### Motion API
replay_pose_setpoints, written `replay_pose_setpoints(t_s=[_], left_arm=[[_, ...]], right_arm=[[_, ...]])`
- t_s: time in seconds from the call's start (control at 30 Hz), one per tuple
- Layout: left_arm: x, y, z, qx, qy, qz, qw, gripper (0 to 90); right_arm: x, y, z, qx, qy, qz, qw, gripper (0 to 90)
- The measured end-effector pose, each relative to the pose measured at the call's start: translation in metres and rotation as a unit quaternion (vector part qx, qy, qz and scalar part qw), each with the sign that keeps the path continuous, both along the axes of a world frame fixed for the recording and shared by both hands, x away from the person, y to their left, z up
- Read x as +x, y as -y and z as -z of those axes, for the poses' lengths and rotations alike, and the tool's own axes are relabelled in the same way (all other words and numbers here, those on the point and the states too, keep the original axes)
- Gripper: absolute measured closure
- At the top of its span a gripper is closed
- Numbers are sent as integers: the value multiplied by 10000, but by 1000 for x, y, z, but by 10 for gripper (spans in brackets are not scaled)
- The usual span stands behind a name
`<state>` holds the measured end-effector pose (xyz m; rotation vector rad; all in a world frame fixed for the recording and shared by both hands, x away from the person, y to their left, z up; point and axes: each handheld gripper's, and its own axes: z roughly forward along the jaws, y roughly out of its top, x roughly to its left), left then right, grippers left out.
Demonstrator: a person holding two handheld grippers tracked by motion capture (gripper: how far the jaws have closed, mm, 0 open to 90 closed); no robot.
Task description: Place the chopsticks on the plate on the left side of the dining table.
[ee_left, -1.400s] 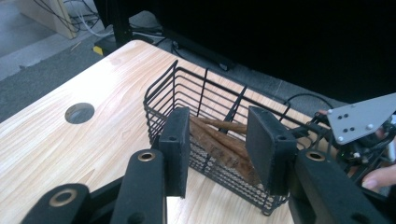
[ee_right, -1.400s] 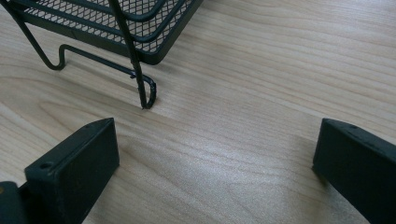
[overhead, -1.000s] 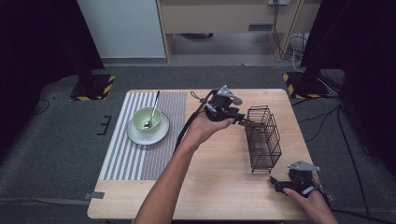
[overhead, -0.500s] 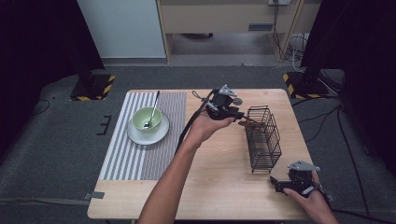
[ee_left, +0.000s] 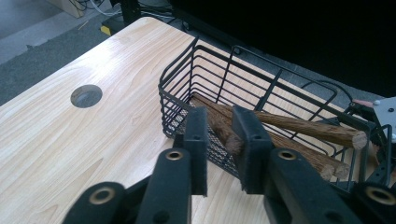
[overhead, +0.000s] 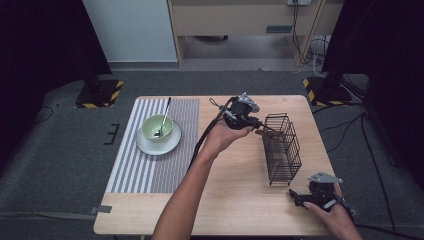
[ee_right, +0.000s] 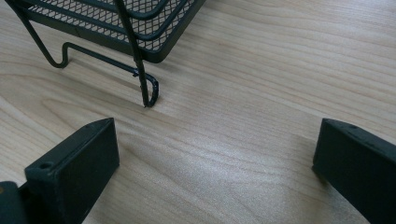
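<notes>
On the table we steady nothing: the wire basket stands unheld, right gripper gaping beside it. Our left gripper, jaws just closing, pinches a stick inside; pulling could tip the basket.

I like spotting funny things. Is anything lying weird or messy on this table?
A bit odd: the black wire basket holds brown wooden sticks whose ends poke out past its rim. The left gripper has just been closing, with one stick's end between its jaws. The green bowl with its spoon sits neatly on a plate; nothing is spilled.
</notes>
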<state>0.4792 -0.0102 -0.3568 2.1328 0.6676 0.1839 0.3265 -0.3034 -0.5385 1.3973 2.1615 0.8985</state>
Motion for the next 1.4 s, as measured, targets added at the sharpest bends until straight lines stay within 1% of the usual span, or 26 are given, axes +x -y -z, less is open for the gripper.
replay_pose_setpoints(t_s=[0.07, 0.1, 0.23, 0.3, 0.4, 0.53, 0.7, 0.83, 0.9, 0.93, 1.0, 1.07, 1.27, 1.4], left_arm=[[-1, 1, -1, 59, 69, -47, 9999, 808], [-1, 1, -1, 59, 69, -47, 9999, 815], [-3, 3, -2, 201, 238, -148, 9994, 831], [-4, 4, -2, 214, 261, -154, 9993, 833], [-4, 3, -3, 211, 287, -163, 9992, 835], [-5, 1, -5, 162, 356, -168, 9991, 836], [-7, -4, -10, 101, 395, -159, 9990, 836], [-9, -8, -13, 33, 423, -124, 9990, 836], [-11, -13, -15, -50, 460, -109, 9989, 836], [-11, -13, -15, -50, 460, -109, 9989, 836], [-12, -16, -16, -154, 470, -106, 9987, 836], [-12, -20, -17, -208, 497, -124, 9985, 837], [-14, -33, -18, -453, 577, -133, 9972, 836], [-15, -40, -20, -568, 624, -131, 9963, 836]], right_arm=[[0, 0, 0, -11, -1, -14, 10000, 4], [0, 0, 0, -12, 0, -15, 10000, 4], [0, 0, 0, -15, 5, -26, 10000, 4], [0, 0, 0, -13, 5, -27, 10000, 4], [0, 0, 0, -14, 4, -28, 10000, 4], [0, 0, 0, -14, 4, -30, 10000, 4], [0, 0, 0, -8, 0, -28, 10000, 4], [-1, 0, 0, 2, -9, -34, 10000, 4], [-1, 0, 0, 4, -8, -33, 10000, 4], [-1, 0, 0, 4, -8, -33, 10000, 4], [-1, 0, 0, 2, -17, -37, 10000, 4], [-1, 0, 0, 3, -12, -34, 10000, 4], [-1, 0, 0, 11, -22, -25, 10000, 4], [-1, 0, 0, 8, -29, -29, 10000, 4]])
